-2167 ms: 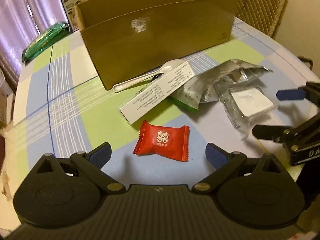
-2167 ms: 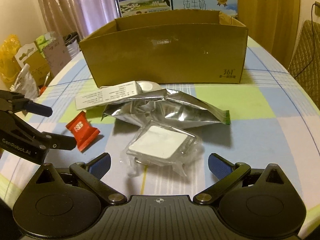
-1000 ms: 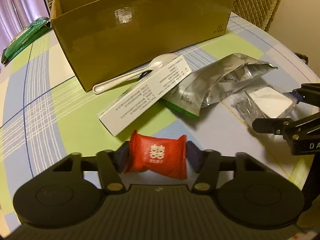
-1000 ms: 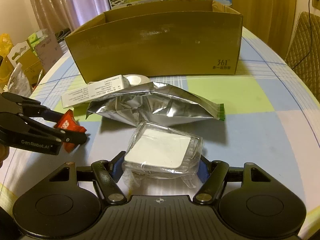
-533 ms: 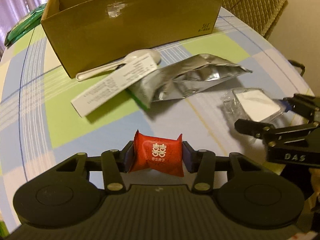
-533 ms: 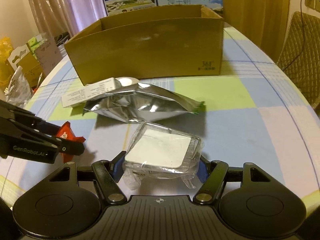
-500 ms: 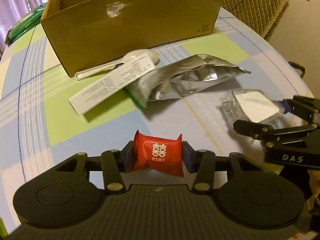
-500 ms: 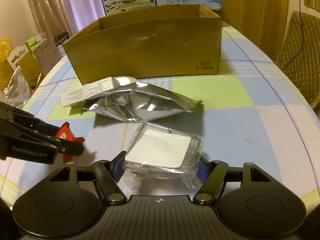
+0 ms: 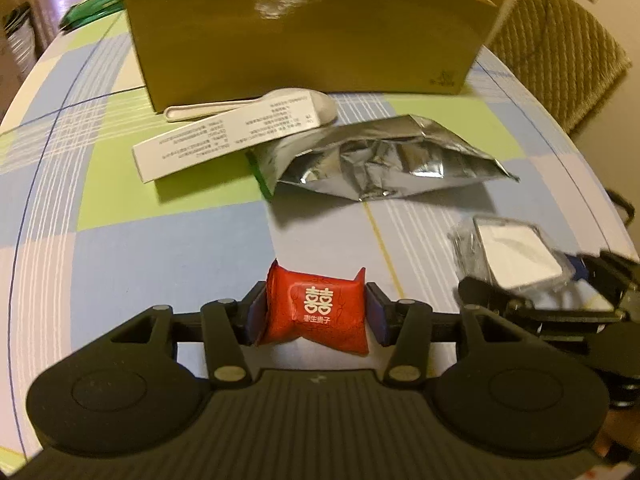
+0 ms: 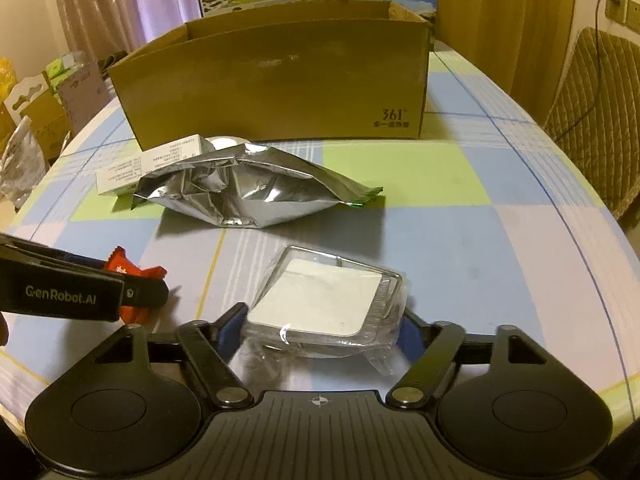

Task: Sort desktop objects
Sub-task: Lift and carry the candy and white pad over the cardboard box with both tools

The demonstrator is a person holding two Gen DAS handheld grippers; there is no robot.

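Both grabs look done, so the step now, I'd say, is carrying each item over the near wall of the cardboard box (image 10: 276,76) & letting go inside. To do it well: lift straight up first, clear the rim w/ margin, keep the squeeze steady, and don't sweep low over the foil pouch (image 10: 252,192) or the white carton (image 9: 224,140) lying btw. the grippers and the box. The left hand-held gripper (image 9: 316,312) is clenched on the red candy (image 9: 316,308), pads pressing both short ends; the wrapper is soft & puffy, crimped ends flaring, white double-happiness mark on the face. It could squirm out if the grip eases, so no jerks. The right hand-held gripper (image 10: 320,326) is closed on the clear-wrapped white square (image 10: 324,294), a flat white pad in a glossy plastic tray/film; loose film bunches at the sides, so the hold may be partly on wrapper, not the tray. Can't tell if either item is off the desk (image 10: 460,216) or resting on it. A white plastic spoon (image 9: 248,106) sits just in front of the box, partly under the carton. The box interior isn't visible from here, so release only once over the opening.
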